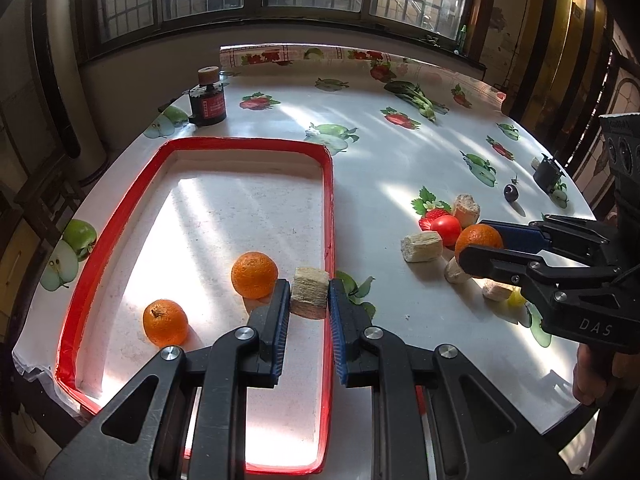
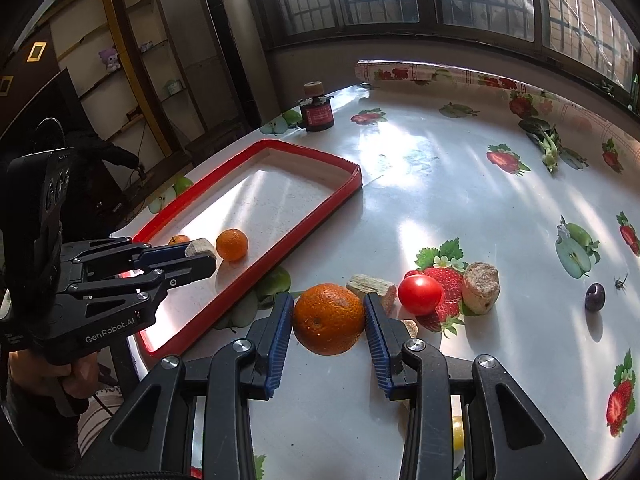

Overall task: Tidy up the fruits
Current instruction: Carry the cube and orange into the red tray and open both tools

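I'm gripping a beige block (image 1: 309,293) in my left gripper (image 1: 309,294) above the tray's red rim (image 1: 329,208); right gripper (image 2: 329,319) is clamping an orange (image 2: 329,319), open table beyond.

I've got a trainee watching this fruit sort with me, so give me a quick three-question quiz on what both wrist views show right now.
1. True or false: the left gripper is shut on a beige block.
2. Multiple choice: how many oranges lie loose inside the red tray? A) none B) two C) four
3. Fill in: the right gripper holds an ____.

Key
1. True; the block sits clamped between its blue pads, over the tray's right side.
2. B; two oranges rest on the tray floor.
3. Orange; it is gripped above the table, beside the tomato.
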A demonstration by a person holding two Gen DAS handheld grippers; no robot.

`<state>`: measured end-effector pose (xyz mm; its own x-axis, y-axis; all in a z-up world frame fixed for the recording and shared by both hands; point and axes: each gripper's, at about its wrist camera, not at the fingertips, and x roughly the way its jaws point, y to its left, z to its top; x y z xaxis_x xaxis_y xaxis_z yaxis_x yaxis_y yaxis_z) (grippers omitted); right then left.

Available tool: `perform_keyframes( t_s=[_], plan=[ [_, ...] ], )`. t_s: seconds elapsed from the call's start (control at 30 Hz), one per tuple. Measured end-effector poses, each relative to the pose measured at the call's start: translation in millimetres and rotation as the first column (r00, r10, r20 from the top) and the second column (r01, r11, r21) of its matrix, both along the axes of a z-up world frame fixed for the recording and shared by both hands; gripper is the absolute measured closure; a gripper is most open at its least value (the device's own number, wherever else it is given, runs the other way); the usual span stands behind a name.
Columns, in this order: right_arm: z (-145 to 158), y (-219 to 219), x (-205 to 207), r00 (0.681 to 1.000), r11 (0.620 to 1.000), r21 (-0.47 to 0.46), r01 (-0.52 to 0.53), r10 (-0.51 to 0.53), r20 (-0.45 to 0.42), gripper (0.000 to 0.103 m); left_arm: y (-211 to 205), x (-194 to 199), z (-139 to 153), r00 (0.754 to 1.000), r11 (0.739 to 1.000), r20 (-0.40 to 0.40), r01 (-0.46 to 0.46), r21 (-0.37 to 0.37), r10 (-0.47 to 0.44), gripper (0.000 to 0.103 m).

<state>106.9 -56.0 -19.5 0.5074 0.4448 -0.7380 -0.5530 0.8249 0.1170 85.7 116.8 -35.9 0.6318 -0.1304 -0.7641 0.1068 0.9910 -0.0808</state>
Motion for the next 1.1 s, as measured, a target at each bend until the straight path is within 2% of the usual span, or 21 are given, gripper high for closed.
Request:
perform_keyframes(
  t_s=[0.37, 0.57, 0.87, 1.1],
  plan=[
    [-2.0, 55.4, 21.3, 0.997, 0.997, 0.011, -0.082, 0.082, -0.005, 0.066, 61.1, 16.9, 2.3, 0.994, 0.994, 0.003, -0.108, -0.009, 0.108, 0.086],
    [-3.1, 94.3, 45.5, 0.992, 0.992, 0.027, -0.123, 0.124, -0.017, 0.067, 90.1, 33.4, -6.9, 0.987, 0.988, -0.028, -0.156, -0.015, 0.156, 0.086],
    [-38.3, 135.8, 94.1, 0.986, 0.991, 0.005, -0.134, 0.134, -0.103, 0.067, 103.0, 52.9, -27.1, 0.980, 0.984, -0.084, -0.179, -0.009, 0.178, 0.086],
    [-58.5, 142.5, 103.5, 0.981, 0.991, -0.012, -0.137, 0.134, -0.138, 0.065, 103.5, 62.9, -45.7, 0.972, 0.984, -0.153, -0.178, 0.007, 0.176, 0.086]
  ],
)
